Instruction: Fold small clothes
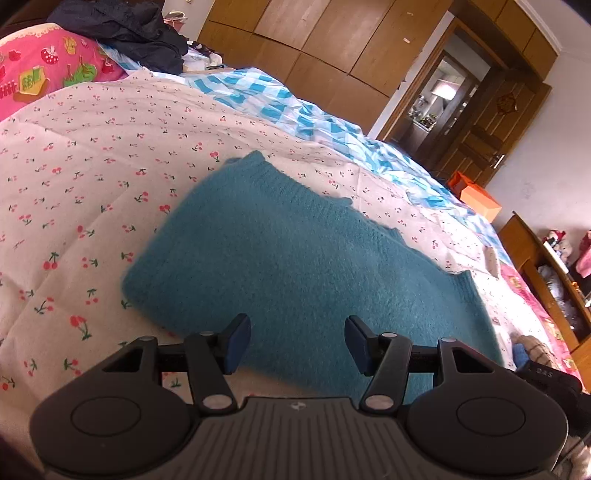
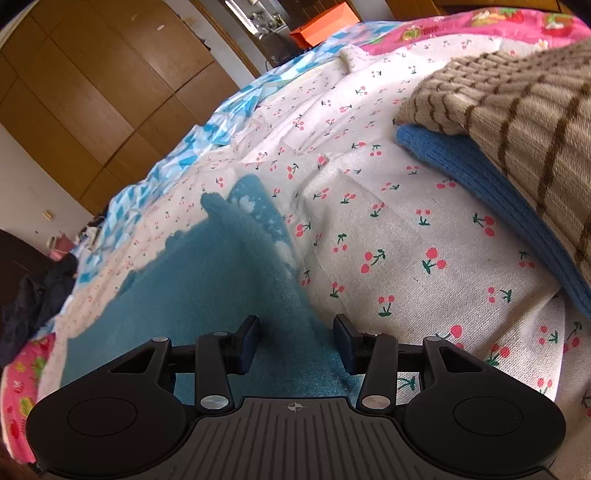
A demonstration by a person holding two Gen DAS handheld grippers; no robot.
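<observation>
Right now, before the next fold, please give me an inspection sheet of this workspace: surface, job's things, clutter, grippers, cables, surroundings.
Surface: bed with a white cherry-print quilt, wrinkled; a blue checked sheet beyond it.
Job's things: teal knitted garment lying flat on the quilt; a beige striped knit stacked on a blue knit beside it.
Clutter: dark clothing pile and a pink printed pillow at the far end.
Grippers: left gripper open above the teal garment, nothing between the jaws; right gripper open over the garment's edge, gripping nothing.
Cables: nothing seen.
Surroundings: wooden wardrobe, wooden door, orange box, wooden shelf.
</observation>
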